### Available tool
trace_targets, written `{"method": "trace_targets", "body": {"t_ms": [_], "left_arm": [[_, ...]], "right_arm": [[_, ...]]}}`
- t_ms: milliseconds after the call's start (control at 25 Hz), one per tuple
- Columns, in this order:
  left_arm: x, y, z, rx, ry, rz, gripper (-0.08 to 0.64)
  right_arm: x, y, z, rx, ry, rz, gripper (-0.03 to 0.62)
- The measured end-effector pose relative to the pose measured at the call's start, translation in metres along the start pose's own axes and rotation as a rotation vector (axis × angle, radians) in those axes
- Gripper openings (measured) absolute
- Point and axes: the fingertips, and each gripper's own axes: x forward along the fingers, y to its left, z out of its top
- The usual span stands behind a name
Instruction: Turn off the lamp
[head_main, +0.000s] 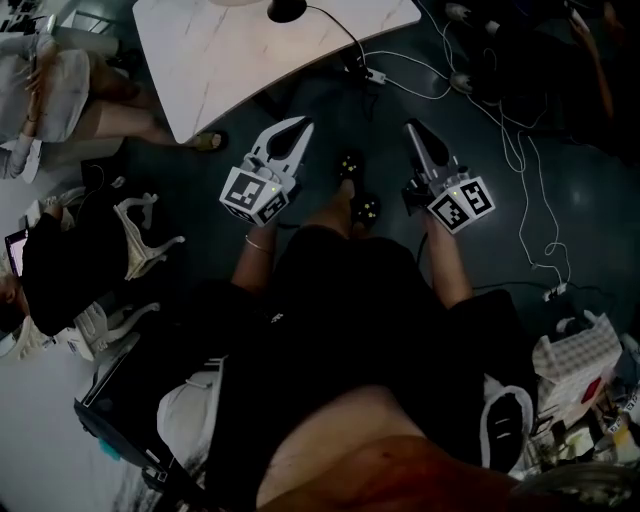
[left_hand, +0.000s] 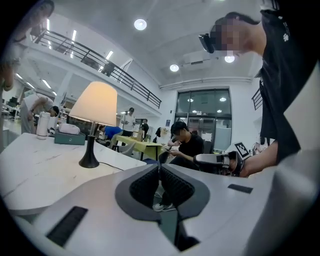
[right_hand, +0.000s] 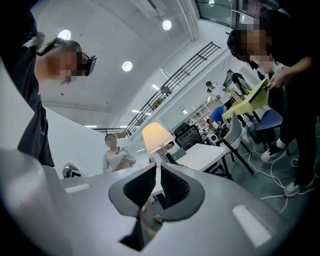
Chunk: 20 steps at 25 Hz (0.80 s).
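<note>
Two hand-held grippers are shown above a dark floor, on the near side of a white table (head_main: 250, 70). The left gripper (head_main: 300, 125) is seen with its jaws brought together at the tips, and nothing is held between them; this is confirmed in the left gripper view, where the dark ribbed pads (left_hand: 172, 186) meet. The right gripper (head_main: 410, 126) is likewise closed and empty (its pads (right_hand: 175, 187) touch at the tip in the right gripper view). Both grippers are pointed toward the table and are kept well apart from it.

The lamp (left_hand: 95, 102) is placed on the far part of the table top, upright on a slim black stem and round base. Its pale shade is seen glowing in both gripper views, so the lamp is lit. In the head view only its dark base (head_main: 287, 10) is visible at the top edge. A cord (head_main: 335, 25) is run from the base across the table top and down to the floor at the right, among other white cables (head_main: 520, 150).
</note>
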Motion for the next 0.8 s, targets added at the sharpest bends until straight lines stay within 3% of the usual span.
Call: {"method": "trace_targets", "body": {"t_ms": [120,400,600,800], "left_arm": [[0.018,-0.001,-0.006,-0.005,-0.001,-0.043,0.008],[0.042,0.017,-0.026,0.008,0.072,-0.059,0.008],[0.052,0.033,-0.036,-0.072,0.038,-0.047,0.008],[0.071,0.047,-0.049,-0.088,0.056,-0.058,0.008]], "right_arm": [[0.008,-0.012,0.002,-0.014,0.013,-0.022,0.003],[0.045,-0.035,-0.015,-0.011,0.034,-0.018,0.010],[0.069,-0.050,-0.031,-0.003,0.107,0.012,0.017],[0.094,-0.071,-0.041,-0.050,0.166,0.010,0.029]]}}
